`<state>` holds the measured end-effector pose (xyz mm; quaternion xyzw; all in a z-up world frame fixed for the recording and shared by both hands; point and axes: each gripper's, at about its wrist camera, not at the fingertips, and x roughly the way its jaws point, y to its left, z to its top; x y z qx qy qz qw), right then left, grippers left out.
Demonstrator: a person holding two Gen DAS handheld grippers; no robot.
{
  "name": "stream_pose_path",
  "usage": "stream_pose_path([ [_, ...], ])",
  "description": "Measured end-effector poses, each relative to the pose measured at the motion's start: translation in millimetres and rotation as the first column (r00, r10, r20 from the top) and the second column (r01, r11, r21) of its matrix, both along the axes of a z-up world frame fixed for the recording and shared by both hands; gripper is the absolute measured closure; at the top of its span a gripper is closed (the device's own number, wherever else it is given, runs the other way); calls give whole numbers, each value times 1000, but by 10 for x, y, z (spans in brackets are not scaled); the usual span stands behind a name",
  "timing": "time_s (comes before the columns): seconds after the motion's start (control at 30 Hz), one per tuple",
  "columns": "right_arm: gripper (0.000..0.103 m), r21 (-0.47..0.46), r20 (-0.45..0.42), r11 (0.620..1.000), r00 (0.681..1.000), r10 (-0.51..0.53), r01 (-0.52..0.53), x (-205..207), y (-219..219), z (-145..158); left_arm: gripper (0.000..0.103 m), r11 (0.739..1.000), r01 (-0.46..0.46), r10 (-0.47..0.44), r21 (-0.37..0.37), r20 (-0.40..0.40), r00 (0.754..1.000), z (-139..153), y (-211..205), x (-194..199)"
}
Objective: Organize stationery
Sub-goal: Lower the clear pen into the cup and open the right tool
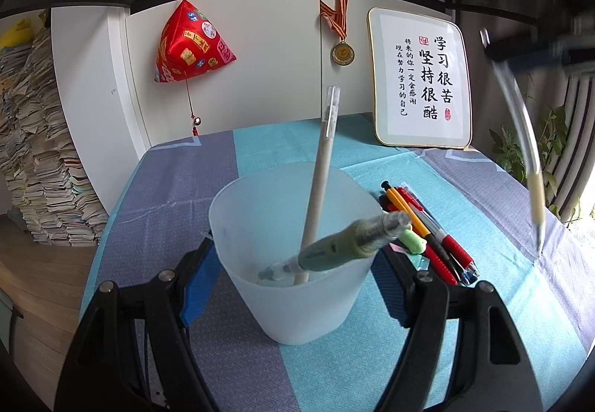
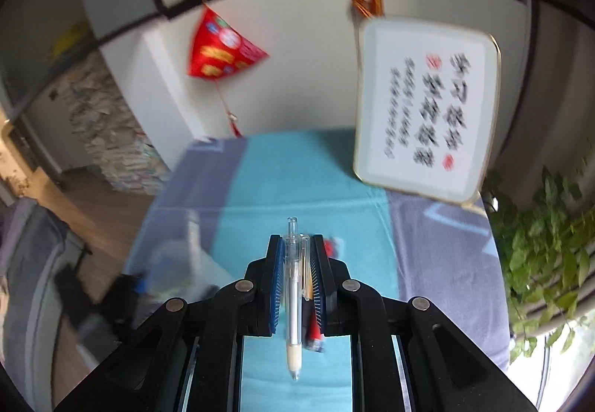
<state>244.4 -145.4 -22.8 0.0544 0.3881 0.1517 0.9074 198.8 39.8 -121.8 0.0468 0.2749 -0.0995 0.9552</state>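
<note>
The right gripper [image 2: 296, 278] had its blue pads pressed on a clear pen [image 2: 293, 300] with a cream grip, the tip hanging down toward the camera and the clicker end standing out past the fingertips. It hung in the air over the table [image 2: 260, 181], well apart from the cup. The left gripper [image 1: 293, 274] stood with its pads against either side of a frosted plastic cup [image 1: 293, 296], steadying it on the striped blue and grey cloth.

In the cup a cream pen [image 1: 319, 185] leaned upright and a green pen [image 1: 346, 244] lay slanted across the rim. Just beside the cup, on its right, a small heap of loose pens [image 1: 431, 229], red, orange and black among them, lay on the cloth.

I judged the work to be partway along: one pen lifted and due for the cup, several more waiting. The next move would call for carrying the pen over the rim, tip down, and spreading the pads only once it sat clear of the two already inside.

A framed calligraphy board [image 1: 420, 77] leaned at the back; its large characters read 学习很苦 坚持很酷. A medal [image 1: 343, 53] and a red pouch [image 1: 191, 45] hung on the wall.
</note>
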Motion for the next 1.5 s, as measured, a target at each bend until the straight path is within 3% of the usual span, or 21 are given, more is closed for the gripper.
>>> stream_pose_path([
  [0.17, 88, 55, 84, 996, 994, 66, -70, -53, 254, 266, 30, 1000, 0, 0, -2, 0, 1000, 0, -4, 0],
  [0.5, 88, 100, 196, 984, 972, 126, -148, 52, 745, 395, 29, 1000, 0, 0, -1, 0, 1000, 3, -1, 4],
  [0.97, 88, 102, 174, 979, 972, 159, -178, 241, 908, 157, 29, 1000, 0, 0, -2, -1, 1000, 4, -1, 4],
  [1.5, 88, 82, 107, 980, 979, 172, -182, 166, 831, -48, 29, 1000, 2, -2, -2, -2, 1000, 5, -1, 4],
])
